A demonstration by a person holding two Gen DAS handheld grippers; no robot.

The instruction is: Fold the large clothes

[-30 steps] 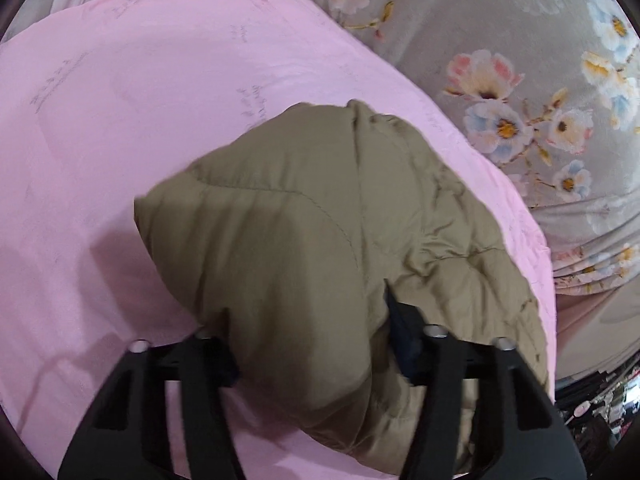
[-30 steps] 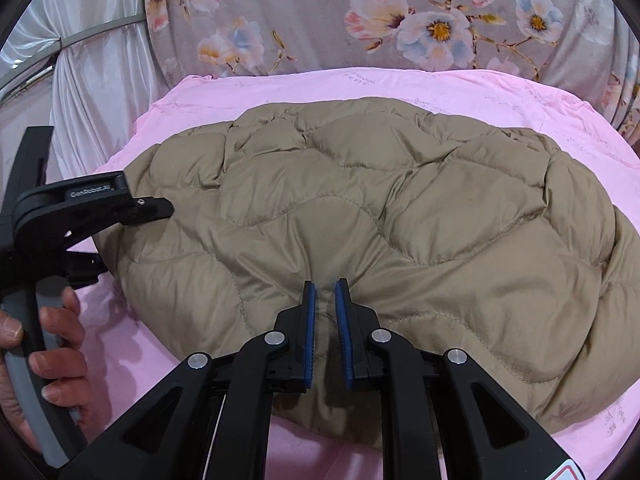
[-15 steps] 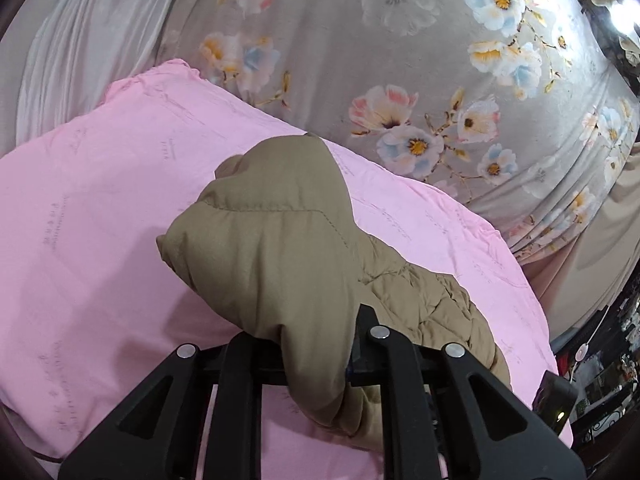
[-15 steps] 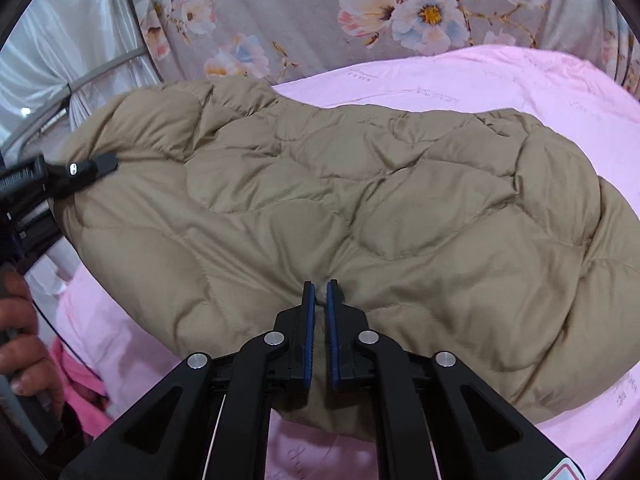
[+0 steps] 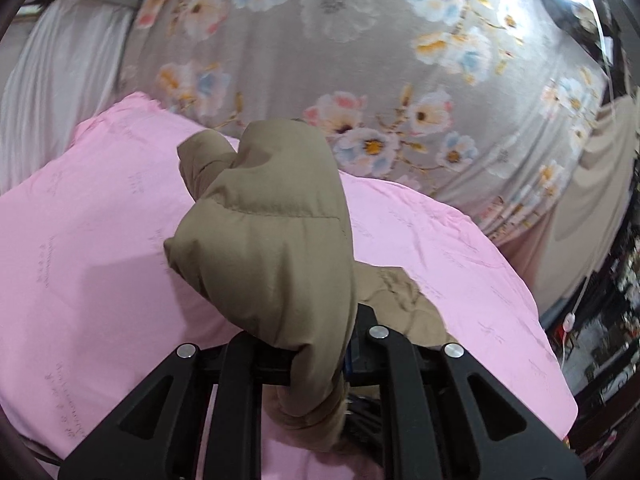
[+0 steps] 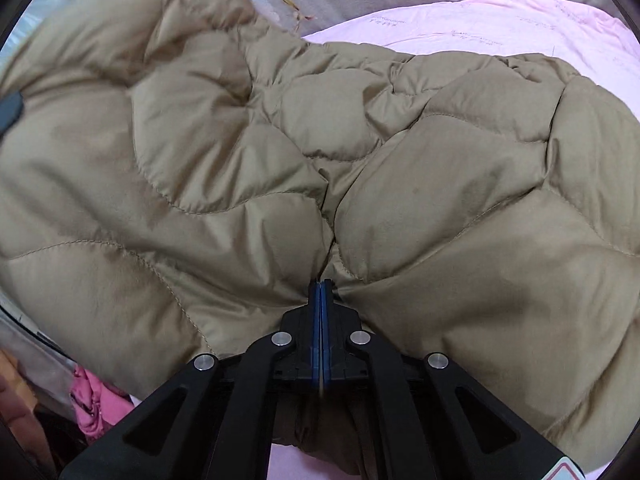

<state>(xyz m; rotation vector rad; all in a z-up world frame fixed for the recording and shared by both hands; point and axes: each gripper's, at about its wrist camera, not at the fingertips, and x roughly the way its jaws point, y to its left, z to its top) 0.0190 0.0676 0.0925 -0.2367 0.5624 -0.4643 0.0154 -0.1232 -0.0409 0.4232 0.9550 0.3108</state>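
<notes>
A tan quilted puffer jacket [image 6: 240,160] lies on a pink sheet [image 6: 520,28]. My right gripper [image 6: 321,284] is shut on the jacket's near edge, and the fabric puckers at its blue pads. In the left wrist view my left gripper [image 5: 320,344] is shut on a thick fold of the jacket [image 5: 272,248]. That fold is raised off the pink sheet [image 5: 80,260] and drapes over the fingers, hiding the pads. The jacket's left side stands lifted in the right wrist view, where a dark bit of the left gripper [image 6: 10,108] shows at the frame edge.
Grey floral bedding [image 5: 360,60] rises behind the pink sheet, with a pale curtain [image 5: 60,80] at the left. A crumpled pink cloth [image 6: 88,400] lies off the near left edge. Dark clutter and a cable [image 5: 568,320] sit beyond the sheet's right edge.
My left gripper went from open to shut on the jacket's edge and rose with it. My right gripper closed fully on the near edge. The jacket's left side lifted and bunched toward the middle.
</notes>
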